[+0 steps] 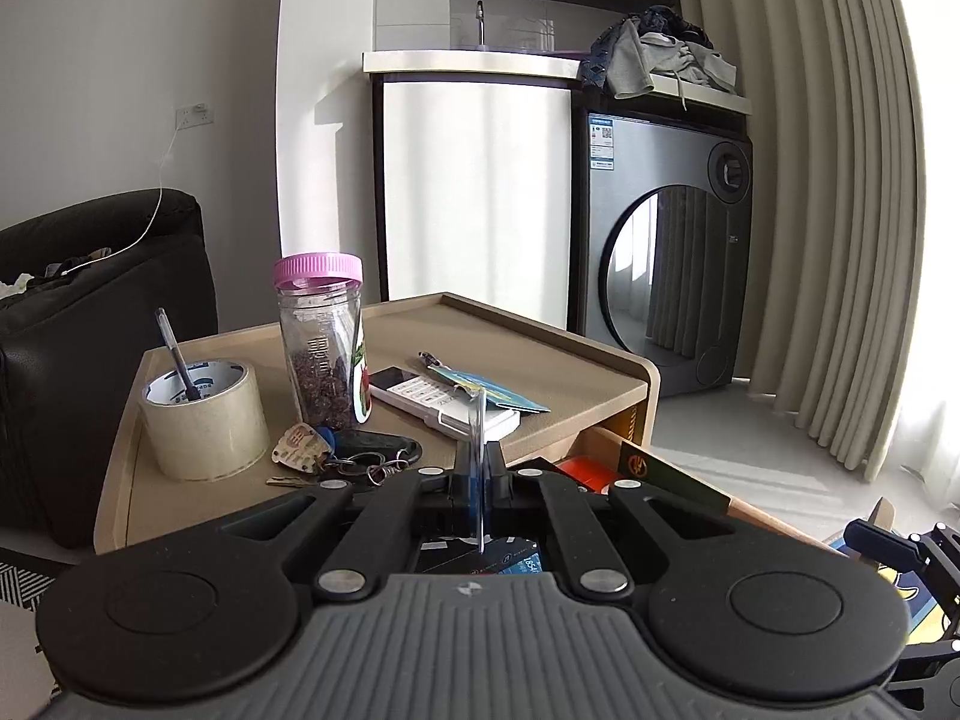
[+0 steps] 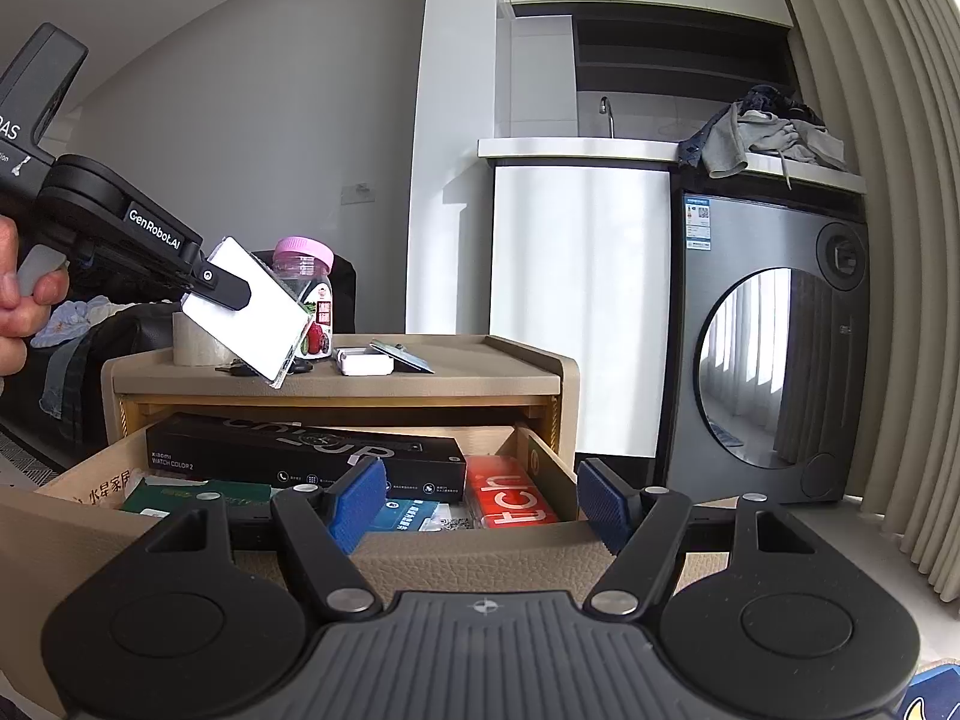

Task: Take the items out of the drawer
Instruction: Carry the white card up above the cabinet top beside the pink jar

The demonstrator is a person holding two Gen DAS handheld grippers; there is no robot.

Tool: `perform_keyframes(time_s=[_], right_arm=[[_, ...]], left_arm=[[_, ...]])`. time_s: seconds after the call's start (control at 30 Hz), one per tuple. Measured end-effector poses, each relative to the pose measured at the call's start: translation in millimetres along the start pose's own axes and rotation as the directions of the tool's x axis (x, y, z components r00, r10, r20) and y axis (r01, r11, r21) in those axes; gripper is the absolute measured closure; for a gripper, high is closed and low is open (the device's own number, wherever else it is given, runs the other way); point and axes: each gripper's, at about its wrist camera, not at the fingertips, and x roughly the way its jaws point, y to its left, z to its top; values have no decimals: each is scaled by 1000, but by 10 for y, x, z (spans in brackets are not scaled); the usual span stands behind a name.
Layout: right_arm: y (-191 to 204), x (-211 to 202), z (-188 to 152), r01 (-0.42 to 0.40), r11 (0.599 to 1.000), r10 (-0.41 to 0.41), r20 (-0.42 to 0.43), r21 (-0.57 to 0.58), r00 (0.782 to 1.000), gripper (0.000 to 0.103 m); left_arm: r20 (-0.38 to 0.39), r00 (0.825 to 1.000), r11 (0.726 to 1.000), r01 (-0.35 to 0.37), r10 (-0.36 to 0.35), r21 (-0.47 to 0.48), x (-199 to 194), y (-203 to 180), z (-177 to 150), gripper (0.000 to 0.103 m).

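White card [image 2: 249, 312] clamped in your left gripper [image 2: 231, 294] above the cabinet's [image 2: 336, 381] left edge; your right gripper [image 2: 480, 504] gapes empty over the drawer [image 2: 480, 564].

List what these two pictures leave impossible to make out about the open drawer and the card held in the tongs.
- Drawer floor: right wrist view, boxes cover it.
- Card face: left wrist view shows it edge-on.
- Card print: right wrist view, glare whitens it.
- Green box label: right tongs hide it.
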Motion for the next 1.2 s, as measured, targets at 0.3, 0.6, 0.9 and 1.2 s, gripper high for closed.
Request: perform_keyframes(time_s=[0.3, 0.6, 0.9, 1.2], right_arm=[[17, 19, 0, 0, 1000, 0, -2, -1, 1000, 29], [-17, -12, 10, 4, 1000, -4, -2, -3, 1000, 29], [-4, -11, 8, 9, 1000, -9, -2, -6, 1000, 29], [6, -15, 1, 14, 1000, -14, 2, -5, 1000, 29]], left_arm=[[34, 996, 994, -83, 86, -74, 54, 158, -2, 100], [114, 966, 973, -226, 230, -50, 63, 235, 32, 100], [184, 913, 931, -356, 364, -77, 314, 362, 104, 100], [196, 881, 902, -414, 431, -123, 713, 378, 175, 100]])
